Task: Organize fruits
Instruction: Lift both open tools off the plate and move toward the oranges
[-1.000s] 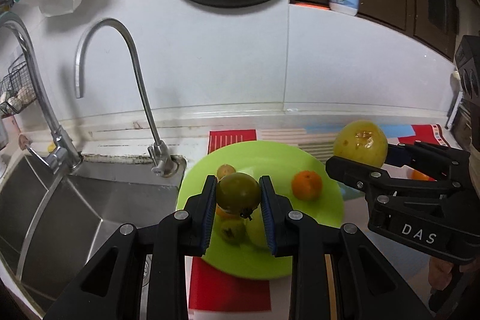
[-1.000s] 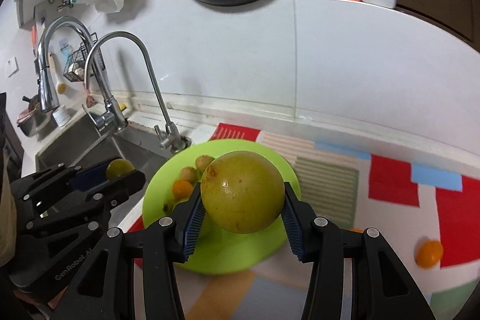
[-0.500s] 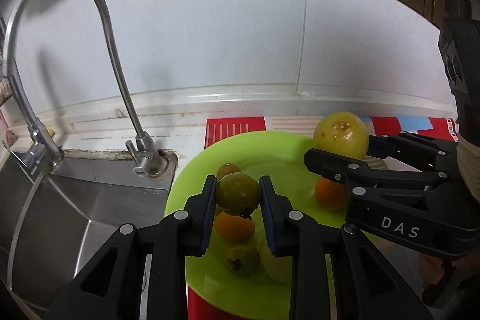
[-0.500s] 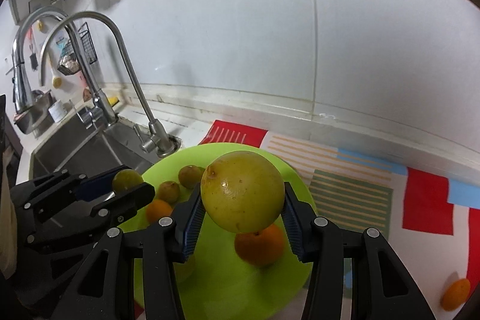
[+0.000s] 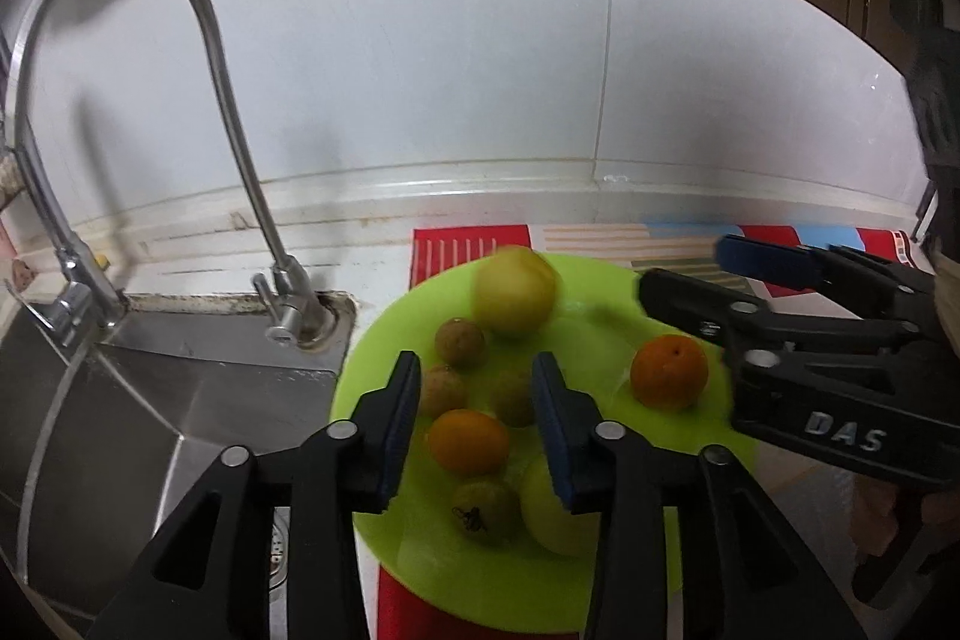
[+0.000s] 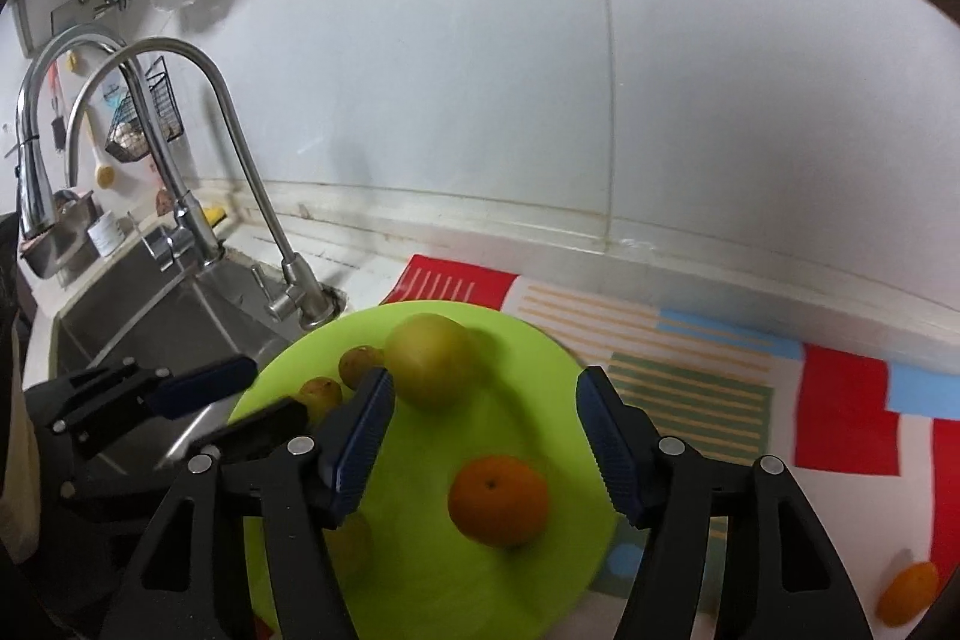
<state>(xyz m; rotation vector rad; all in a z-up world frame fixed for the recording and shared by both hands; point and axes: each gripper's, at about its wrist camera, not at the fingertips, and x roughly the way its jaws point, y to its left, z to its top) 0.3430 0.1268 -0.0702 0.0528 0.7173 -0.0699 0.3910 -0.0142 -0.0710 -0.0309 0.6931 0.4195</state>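
both claws opening over the green plate

the left claw (image 5: 474, 394) hangs low over the green plate (image 5: 600, 598), its jaws spreading apart with nothing pressed between the pads; a small brownish fruit (image 5: 513, 397) lies blurred on the plate beneath the gap. the right claw (image 6: 483, 436) is also opening and holds nothing. the big yellow fruit (image 6: 429, 361) lies on the far part of the plate, blurred. an orange (image 6: 498, 499) sits on the plate under the right claw. another orange (image 6: 909, 592) lies apart on the striped mat (image 6: 690, 388) on the desk, near the sink (image 5: 150, 400).
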